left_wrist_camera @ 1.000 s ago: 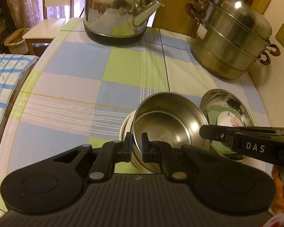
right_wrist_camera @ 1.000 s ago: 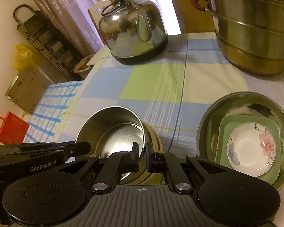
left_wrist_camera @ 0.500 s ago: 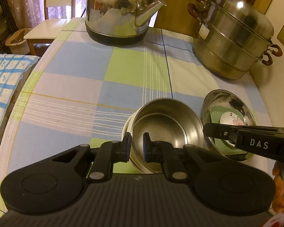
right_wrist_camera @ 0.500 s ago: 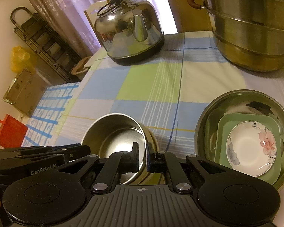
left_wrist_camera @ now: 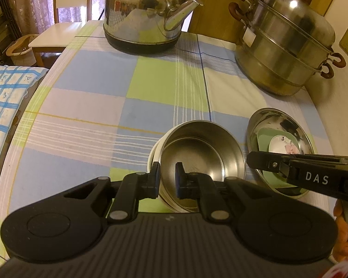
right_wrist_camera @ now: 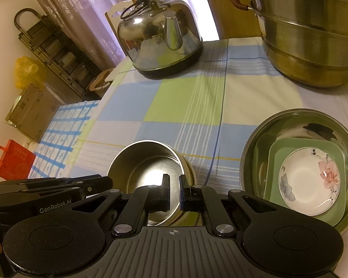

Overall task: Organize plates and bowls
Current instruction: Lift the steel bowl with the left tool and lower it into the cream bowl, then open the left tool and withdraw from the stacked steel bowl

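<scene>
A small steel bowl (left_wrist_camera: 201, 153) sits nested in a cream bowl (left_wrist_camera: 153, 156) on the checked tablecloth. My left gripper (left_wrist_camera: 167, 178) straddles its near left rim with a narrow gap between the jaws. My right gripper (right_wrist_camera: 173, 191) straddles the near right rim of the same steel bowl (right_wrist_camera: 146, 162), jaws close together. Whether either clamps the rim is unclear. To the right, a wide steel basin (right_wrist_camera: 278, 125) holds a green square plate (right_wrist_camera: 276, 153) and a white floral dish (right_wrist_camera: 308, 180); the basin also shows in the left wrist view (left_wrist_camera: 273, 115).
A steel kettle (left_wrist_camera: 146, 16) stands at the back of the table and a tiered steel steamer pot (left_wrist_camera: 287, 46) at the back right by the wall. A chair (left_wrist_camera: 58, 39) stands beyond the table's far left edge. A blue-checked cloth (left_wrist_camera: 2, 106) lies left.
Both grippers have drawn back and down with the steel bowl; it now sits lower and level in the cream bowl instead of tilted up.
</scene>
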The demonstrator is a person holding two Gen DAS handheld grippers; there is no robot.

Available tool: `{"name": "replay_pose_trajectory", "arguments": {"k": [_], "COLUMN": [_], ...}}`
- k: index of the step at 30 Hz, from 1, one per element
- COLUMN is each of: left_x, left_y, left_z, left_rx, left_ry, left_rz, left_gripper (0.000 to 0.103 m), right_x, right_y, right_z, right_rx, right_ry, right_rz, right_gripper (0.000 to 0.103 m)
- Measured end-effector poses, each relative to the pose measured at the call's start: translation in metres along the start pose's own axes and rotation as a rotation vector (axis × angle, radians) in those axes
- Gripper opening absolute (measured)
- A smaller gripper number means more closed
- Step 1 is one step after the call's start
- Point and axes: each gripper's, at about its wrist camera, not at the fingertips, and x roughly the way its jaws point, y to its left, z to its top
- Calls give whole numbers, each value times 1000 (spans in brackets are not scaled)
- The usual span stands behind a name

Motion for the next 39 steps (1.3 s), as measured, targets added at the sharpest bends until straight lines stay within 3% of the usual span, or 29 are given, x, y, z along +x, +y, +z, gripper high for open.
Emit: {"name": "replay_pose_trajectory", "arguments": {"k": [12,20,23,25,27,39], "left_x": [-13,-30,-36,-41,-47,-85], "left_y": [-3,-8,-8,-8,-10,-28], "left_z": [-6,-18,-27,-34,-43,-86], "left_rx": [1,2,-5,-6,-6,-22], "left_ry": [-19,-31,-26,-22,-22,-25], "left_rz": [4,25,34,43,57,68], "left_gripper": [14,41,48,57,64,78], "right_x": [-5,-17,-24,-31,-40,-81], "right_y": [2,0,-4,-5,-5,-9], "right_z": [-4,-15,-24,-31,-39,-89], "right_rx": [-3,5,9,11,-3,-32], "right_ry": [-2,9,11,-1,-21,-9], "right_rz": [5,0,-4,-5,-15,-18], "right_gripper": [7,9,22,56,66,70]}}
